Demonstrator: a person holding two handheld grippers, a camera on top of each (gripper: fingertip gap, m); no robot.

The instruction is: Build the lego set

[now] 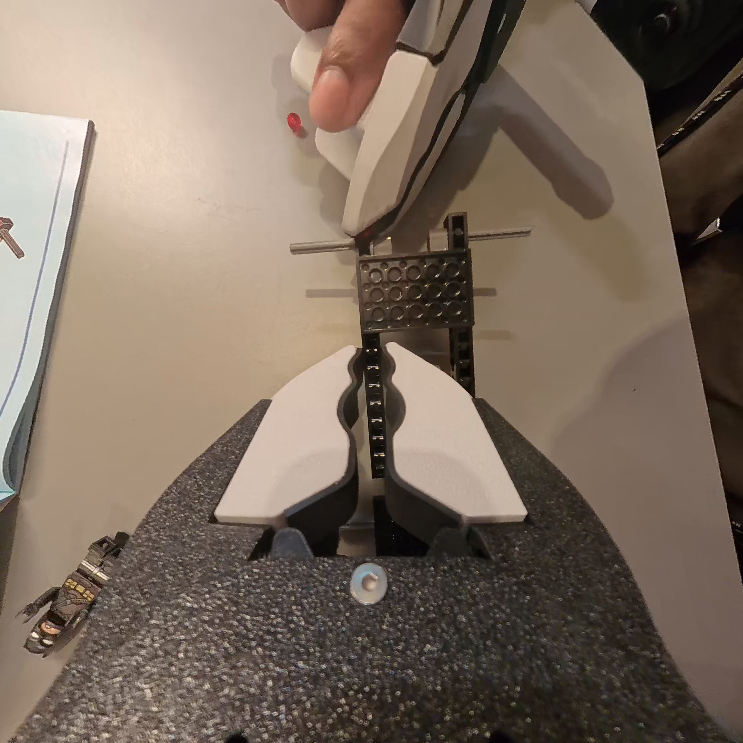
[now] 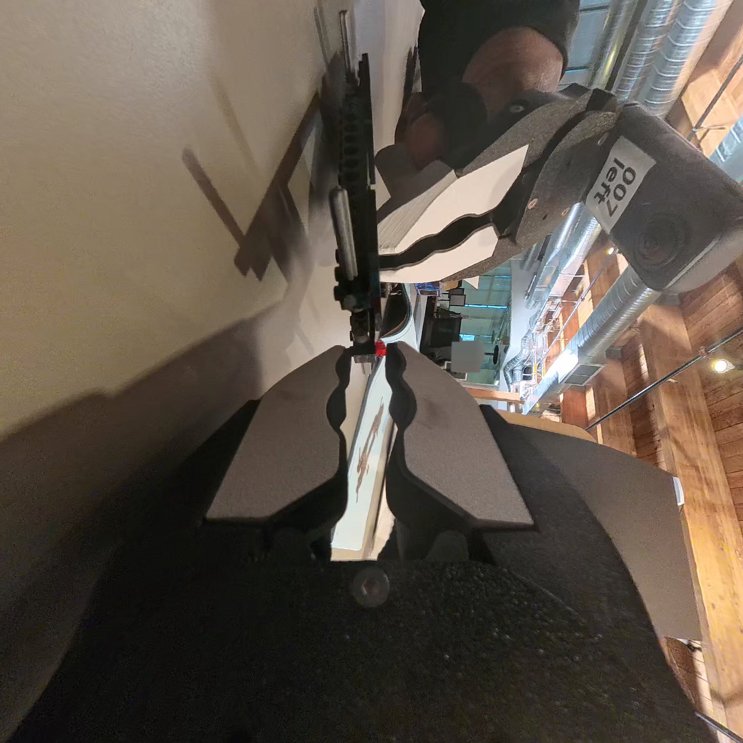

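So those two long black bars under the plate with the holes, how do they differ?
The left bar is clamped between the jaws of the left gripper, while the right bar stands free beside them. The left bar shows a row of studs along its narrow edge, and the right bar shows its holed side. Both are black, run parallel and are joined by the dark plate.

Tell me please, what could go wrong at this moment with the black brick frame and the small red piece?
1. The left tool clamps only one thin beam of the black brick frame; pressure at the far end may twist it or pop the bricks apart.
2. The red piece sits at the very tips of the right tool, so it may slip and fall.
3. The grey axle sticks out sideways and could be knocked.
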